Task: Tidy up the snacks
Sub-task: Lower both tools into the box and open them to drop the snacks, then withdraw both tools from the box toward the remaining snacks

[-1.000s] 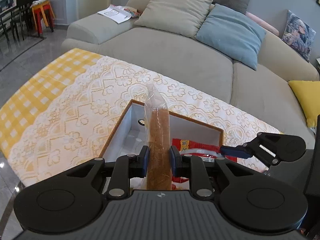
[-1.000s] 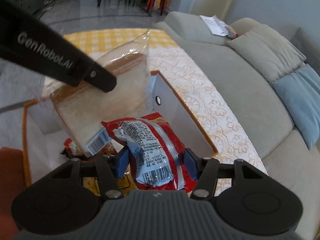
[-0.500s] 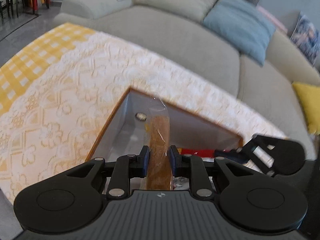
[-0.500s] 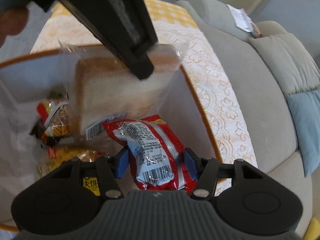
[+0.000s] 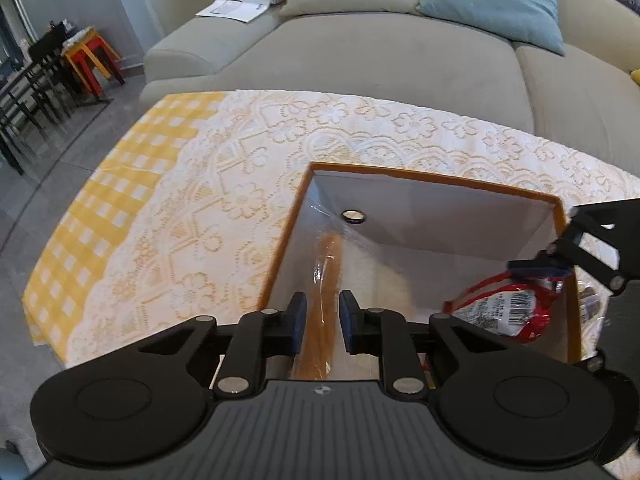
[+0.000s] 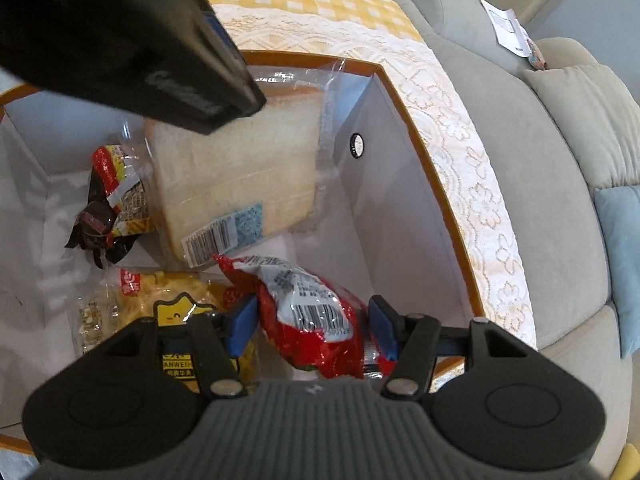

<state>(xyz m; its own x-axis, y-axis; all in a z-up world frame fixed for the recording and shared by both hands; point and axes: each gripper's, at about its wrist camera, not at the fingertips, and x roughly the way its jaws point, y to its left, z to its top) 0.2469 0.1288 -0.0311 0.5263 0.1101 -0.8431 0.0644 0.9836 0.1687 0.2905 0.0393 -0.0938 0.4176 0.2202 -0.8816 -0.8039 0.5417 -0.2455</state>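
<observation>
On the far left of my left view is the table cloth (image 5: 168, 200), yellow checks at the edge and white lace on top. On it sits the box (image 5: 440, 178) with an orange rim and pale walls.

My left gripper (image 5: 322, 322) is low over the left end of the box. Its blue pads are close together and squeeze the bread pack (image 5: 326, 280), a slice in a clear bag, seen here edge on. In my right view the bread pack (image 6: 240, 168) shows its wide white face and leans inside the box, with a bar code sticker at its bottom.

To the left of the bread in that view lies a dark snack bag (image 6: 116, 208). Near it, lower down, is a yellow snack bag (image 6: 176, 312) with a little star face.

My right gripper (image 6: 312, 326) is over the right part of the box. It holds the red snack bag (image 6: 312, 312), and its pads are fairly wide apart around it. The red bag is down inside the box, just beside the bread.

Behind the table is a grey sofa (image 5: 380, 60).
</observation>
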